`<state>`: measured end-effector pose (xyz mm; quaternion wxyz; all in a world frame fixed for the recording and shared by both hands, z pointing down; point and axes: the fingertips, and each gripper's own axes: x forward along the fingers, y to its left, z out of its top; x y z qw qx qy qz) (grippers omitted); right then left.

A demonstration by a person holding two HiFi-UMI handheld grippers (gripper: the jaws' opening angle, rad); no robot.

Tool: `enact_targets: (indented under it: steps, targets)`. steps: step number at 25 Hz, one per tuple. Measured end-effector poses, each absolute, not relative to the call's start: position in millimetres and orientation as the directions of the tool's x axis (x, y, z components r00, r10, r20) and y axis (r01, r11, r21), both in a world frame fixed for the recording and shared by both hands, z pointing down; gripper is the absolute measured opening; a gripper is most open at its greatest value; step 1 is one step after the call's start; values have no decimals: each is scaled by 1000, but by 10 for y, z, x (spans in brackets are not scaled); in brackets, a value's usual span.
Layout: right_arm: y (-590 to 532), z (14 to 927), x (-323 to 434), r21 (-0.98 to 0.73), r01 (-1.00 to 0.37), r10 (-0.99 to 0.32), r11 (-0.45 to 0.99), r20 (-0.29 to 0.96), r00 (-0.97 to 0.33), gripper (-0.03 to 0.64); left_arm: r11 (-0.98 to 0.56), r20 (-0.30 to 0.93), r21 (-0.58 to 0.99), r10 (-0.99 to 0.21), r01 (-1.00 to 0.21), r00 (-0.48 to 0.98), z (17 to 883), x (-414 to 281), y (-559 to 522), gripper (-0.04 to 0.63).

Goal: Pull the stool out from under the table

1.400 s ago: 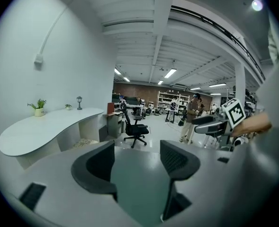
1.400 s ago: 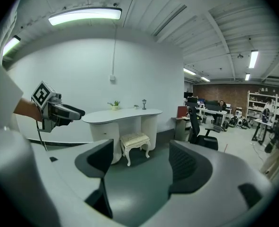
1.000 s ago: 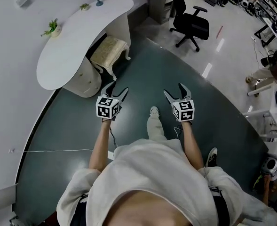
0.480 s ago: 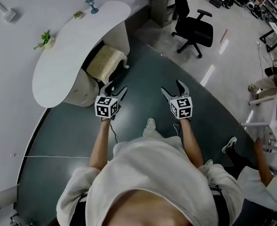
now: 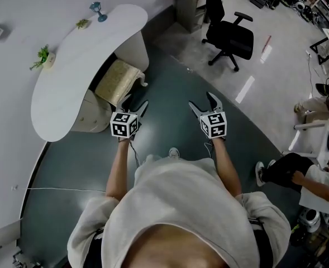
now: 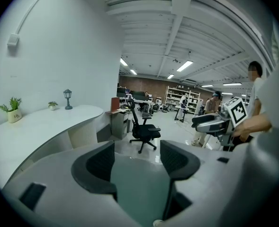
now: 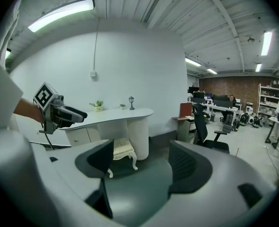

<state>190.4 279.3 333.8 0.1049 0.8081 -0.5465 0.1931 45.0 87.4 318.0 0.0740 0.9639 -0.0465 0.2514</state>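
Observation:
A cream cushioned stool (image 5: 117, 81) with white curved legs stands half under the white curved table (image 5: 69, 77). In the right gripper view the stool (image 7: 122, 150) shows ahead past the jaws, beneath the table (image 7: 115, 115). My left gripper (image 5: 134, 103) is open and empty, in the air just in front of the stool without touching it. My right gripper (image 5: 201, 100) is also open and empty, held to the right over the dark green floor. The left gripper (image 6: 137, 162) looks along the table (image 6: 40, 122) toward the room; the stool is out of its view.
A black office chair (image 5: 228, 29) and a low cabinet (image 5: 187, 4) stand beyond the table's end. A small plant (image 5: 43, 56) and a lamp figure (image 5: 97, 10) sit on the table. A white cable (image 5: 58, 190) crosses the floor at left. A seated person (image 5: 298, 175) is at right.
I have stepped forward: both grippers are nearer the stool, the left one now close in front of it. Both stay open. A person has sat down at the right edge.

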Motion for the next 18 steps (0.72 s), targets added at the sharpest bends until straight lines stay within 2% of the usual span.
enact_targets:
  steps: [18]
  targets:
    - [1985, 3533, 2381, -51, -974, -856, -220, 489, 168, 359, -946, 532, 155, -164, -286, 831, 3404, 642, 266, 279]
